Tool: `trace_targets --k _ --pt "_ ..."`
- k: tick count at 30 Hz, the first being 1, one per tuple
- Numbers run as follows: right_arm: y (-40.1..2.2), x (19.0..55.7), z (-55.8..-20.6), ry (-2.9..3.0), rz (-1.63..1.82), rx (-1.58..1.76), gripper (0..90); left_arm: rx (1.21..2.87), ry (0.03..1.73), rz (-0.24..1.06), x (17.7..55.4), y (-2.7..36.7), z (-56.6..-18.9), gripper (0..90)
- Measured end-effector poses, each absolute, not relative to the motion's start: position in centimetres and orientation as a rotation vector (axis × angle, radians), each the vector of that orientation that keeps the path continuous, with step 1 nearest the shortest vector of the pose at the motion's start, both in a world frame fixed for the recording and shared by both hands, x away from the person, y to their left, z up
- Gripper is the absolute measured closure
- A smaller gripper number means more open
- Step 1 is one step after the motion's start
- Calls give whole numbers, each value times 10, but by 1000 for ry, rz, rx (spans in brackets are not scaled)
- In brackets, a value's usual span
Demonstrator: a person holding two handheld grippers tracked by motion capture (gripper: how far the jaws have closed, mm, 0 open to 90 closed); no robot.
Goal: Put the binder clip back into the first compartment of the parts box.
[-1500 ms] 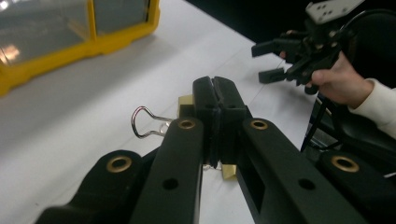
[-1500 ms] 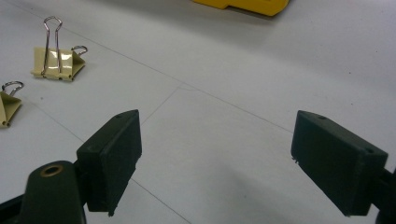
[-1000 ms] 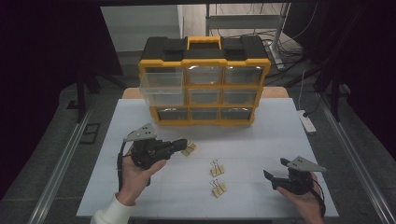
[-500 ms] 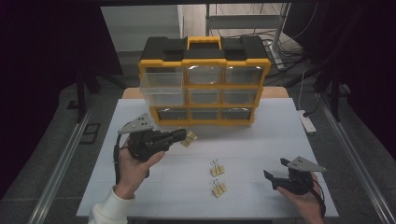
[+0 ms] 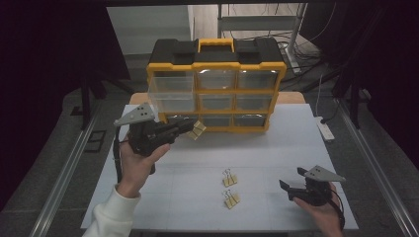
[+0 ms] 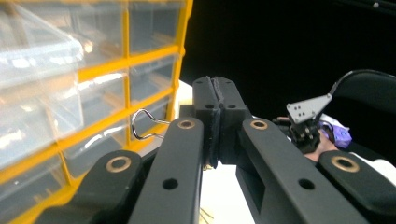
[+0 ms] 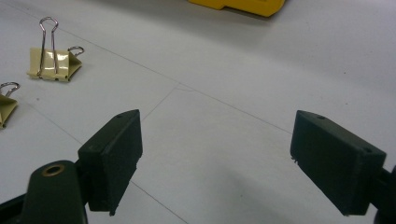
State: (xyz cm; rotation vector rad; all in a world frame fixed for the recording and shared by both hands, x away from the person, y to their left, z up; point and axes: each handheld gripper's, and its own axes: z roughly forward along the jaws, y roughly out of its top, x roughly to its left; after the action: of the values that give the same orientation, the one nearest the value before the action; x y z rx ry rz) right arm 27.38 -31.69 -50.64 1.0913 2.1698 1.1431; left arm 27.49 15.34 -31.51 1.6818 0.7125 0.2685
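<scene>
My left gripper [image 5: 190, 126] is shut on a pale yellow binder clip [image 5: 198, 130] and holds it in the air just in front of the yellow and black drawer organizer [image 5: 216, 84]. In the left gripper view the jaws of my left gripper [image 6: 215, 100] are pressed together, and the clip's wire handle [image 6: 144, 123] sticks out to their left beside the organizer's clear drawers [image 6: 70, 79]. Two more binder clips [image 5: 229, 177] [image 5: 231, 198] lie on the white table. My right gripper [image 5: 291, 180] rests low at the front right, open and empty [image 7: 217, 158], with the clips [image 7: 53, 58] [image 7: 4, 109] off to its left.
The organizer's top left drawer [image 5: 170, 91] is pulled out toward me. A white power strip [image 5: 324, 129] lies past the table's right edge [image 5: 341, 187]. Metal rails run along both sides of the table.
My left gripper has risen with the binder clip and moved toward the organizer's left side. The right gripper has stayed where it was.
</scene>
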Motion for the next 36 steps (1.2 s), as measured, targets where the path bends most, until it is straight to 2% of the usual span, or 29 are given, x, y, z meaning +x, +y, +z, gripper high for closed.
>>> trace_targets --k 16,21,36 --pt "-318 274 -506 2169 1150 1095 173 1642 708 304 298 154 -274 892" --pt "-318 274 -506 2171 1149 1092 173 1637 717 352 309 155 -260 891" --pt "-319 274 -506 2173 1151 1094 173 1606 820 412 345 163 -249 890"
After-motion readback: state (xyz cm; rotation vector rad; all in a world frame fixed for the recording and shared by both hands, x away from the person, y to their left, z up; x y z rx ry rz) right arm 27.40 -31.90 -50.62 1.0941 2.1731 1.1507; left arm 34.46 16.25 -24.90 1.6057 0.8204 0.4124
